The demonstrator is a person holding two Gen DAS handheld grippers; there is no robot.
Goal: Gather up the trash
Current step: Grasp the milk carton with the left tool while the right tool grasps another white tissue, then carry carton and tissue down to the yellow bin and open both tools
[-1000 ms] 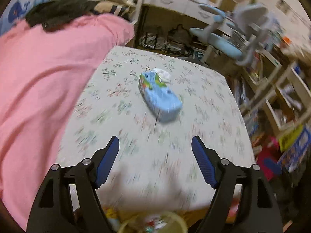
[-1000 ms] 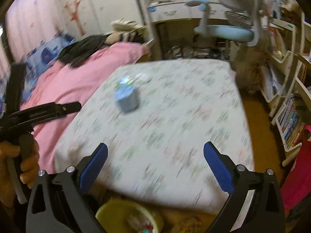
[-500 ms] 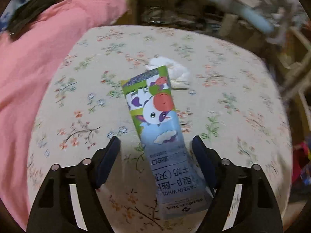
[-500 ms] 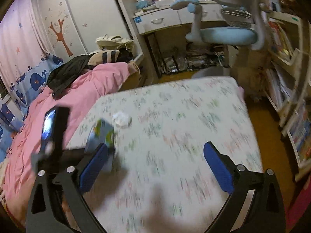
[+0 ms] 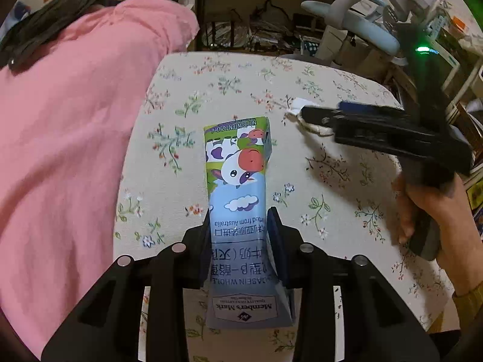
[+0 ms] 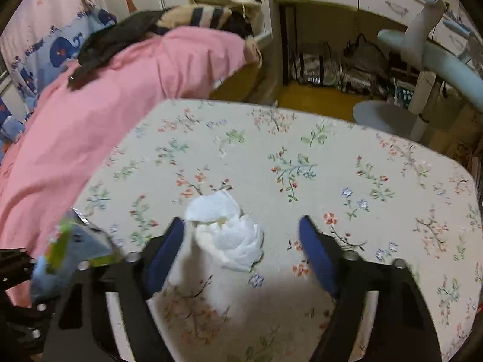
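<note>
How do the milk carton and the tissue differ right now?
The milk carton is a long printed box lying flat; the tissue is a plain white crumpled wad. The left gripper has closed on the carton; the right gripper, jaws closing, straddles the tissue with a gap. Both lie on the floral cloth.

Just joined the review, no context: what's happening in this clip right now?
A person is clearing trash off a floral-cloth table. The left gripper has just closed on a flattened blue-and-green milk carton. The right gripper straddles a crumpled white tissue, jaws closing but not yet pressing it.
</note>
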